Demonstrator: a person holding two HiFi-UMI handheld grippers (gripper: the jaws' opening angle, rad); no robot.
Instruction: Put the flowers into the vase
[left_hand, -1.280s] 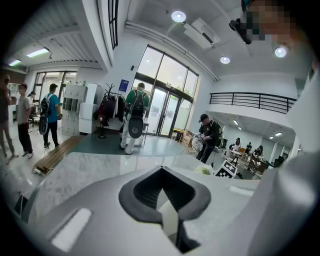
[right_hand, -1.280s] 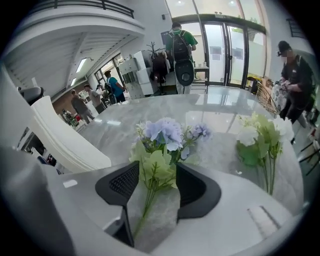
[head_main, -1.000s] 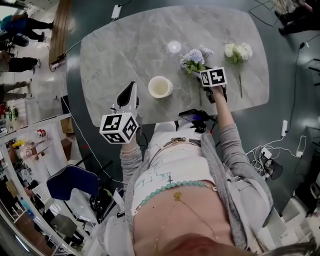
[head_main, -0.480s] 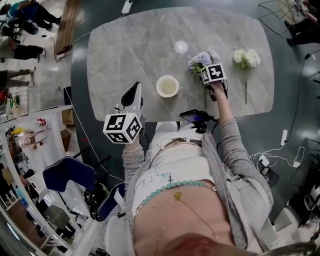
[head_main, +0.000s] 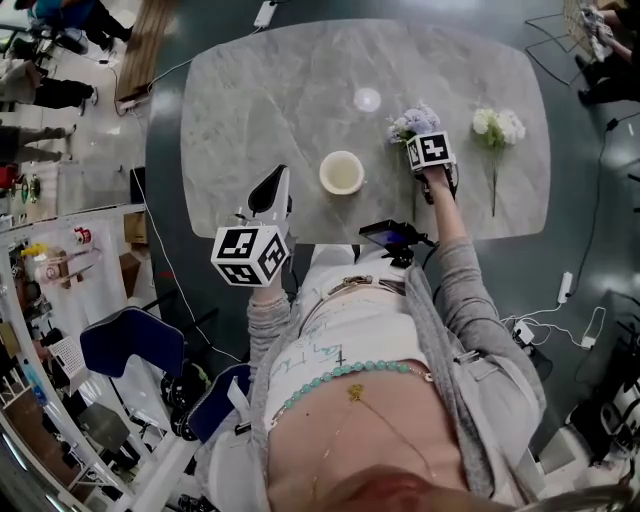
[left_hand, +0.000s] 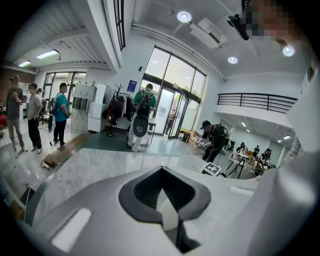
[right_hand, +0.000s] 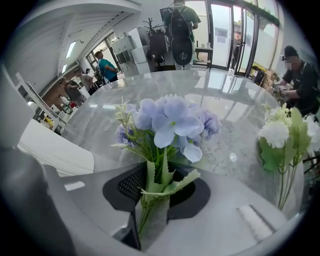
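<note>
We hold right gripper (right_hand: 152, 210) clamped on stems of purple flowers (right_hand: 170, 125), blooms raised over table (head_main: 260, 90) between vase (head_main: 342, 172) and white flowers (head_main: 497, 125). Vase upright, toward near edge. White flowers lie by right edge. Left gripper (left_hand: 167, 220) above near left corner, jaws slightly apart, empty.

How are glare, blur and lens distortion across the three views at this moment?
Head view: evenly lit and sharp, but the lens bows the edges of the table. Left gripper view: strong fisheye, dark corners, bright ceiling lights. Right gripper view: purple flowers crisp in the right tool, white flowers stretched at the picture's edge, window glare on the table.
</note>
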